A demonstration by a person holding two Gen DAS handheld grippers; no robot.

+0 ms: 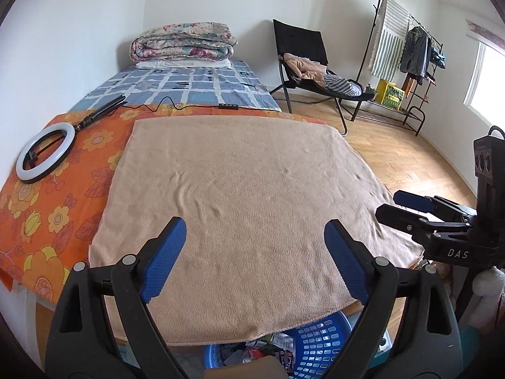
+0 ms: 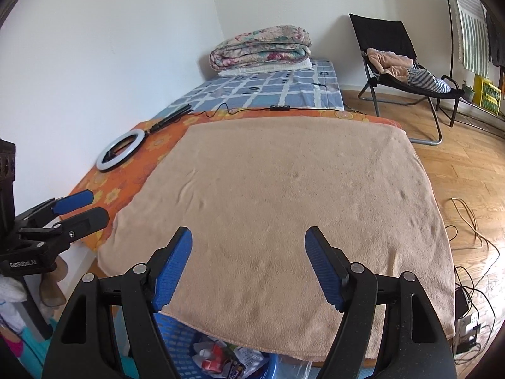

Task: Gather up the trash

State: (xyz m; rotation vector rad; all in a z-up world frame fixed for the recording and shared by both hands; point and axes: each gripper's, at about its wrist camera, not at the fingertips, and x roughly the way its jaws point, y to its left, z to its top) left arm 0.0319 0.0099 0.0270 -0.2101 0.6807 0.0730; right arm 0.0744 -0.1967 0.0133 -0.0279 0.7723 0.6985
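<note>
A blue plastic basket (image 1: 318, 341) (image 2: 176, 341) stands on the floor below the near edge of the beige towel (image 1: 246, 205) (image 2: 284, 205). It holds crumpled wrappers and packets of trash (image 1: 271, 347) (image 2: 217, 357), partly hidden by the towel's edge. My left gripper (image 1: 255, 224) (image 2: 96, 203) hovers open over the towel's near edge, nothing between its blue pads. My right gripper (image 2: 248, 232) (image 1: 391, 203) is open too, beside it on the right, also with nothing in it. No trash shows on the towel.
An orange floral cloth (image 1: 41, 221) lies under the towel, with a ring light (image 1: 47, 154) and its cable on the left. A folded quilt (image 1: 183, 42) sits on the bed beyond. A black folding chair (image 1: 303, 60), a clothes rack (image 1: 407, 53) and floor cables (image 2: 467, 221) stand right.
</note>
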